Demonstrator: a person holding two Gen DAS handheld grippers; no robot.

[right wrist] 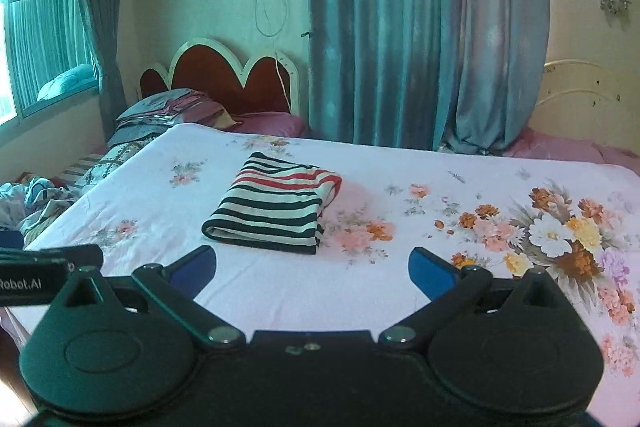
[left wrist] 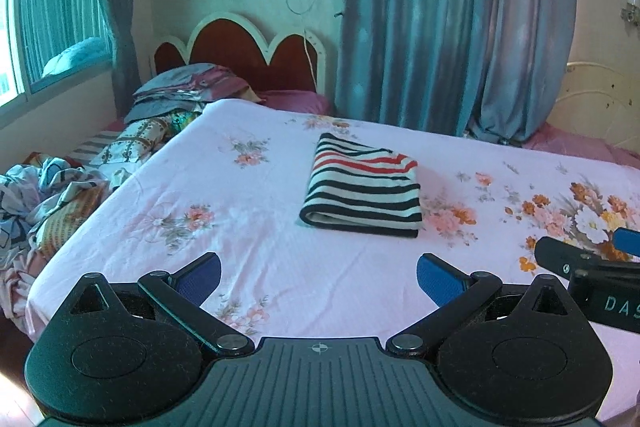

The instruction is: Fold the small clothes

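Observation:
A small striped garment (left wrist: 362,187), black and white with red stripes, lies folded into a flat rectangle on the pink floral bed sheet (left wrist: 248,195). It also shows in the right wrist view (right wrist: 274,205). My left gripper (left wrist: 319,277) is open and empty, held above the sheet short of the garment. My right gripper (right wrist: 312,269) is open and empty, just short of the garment's near edge. The right gripper also shows at the right edge of the left wrist view (left wrist: 592,255).
A pile of loose clothes and bedding (left wrist: 52,195) lies off the bed's left side. Folded linen and a pillow (left wrist: 188,87) sit by the red headboard (left wrist: 244,51). Blue curtains (left wrist: 448,27) hang behind the bed. A window (left wrist: 44,19) is at the left.

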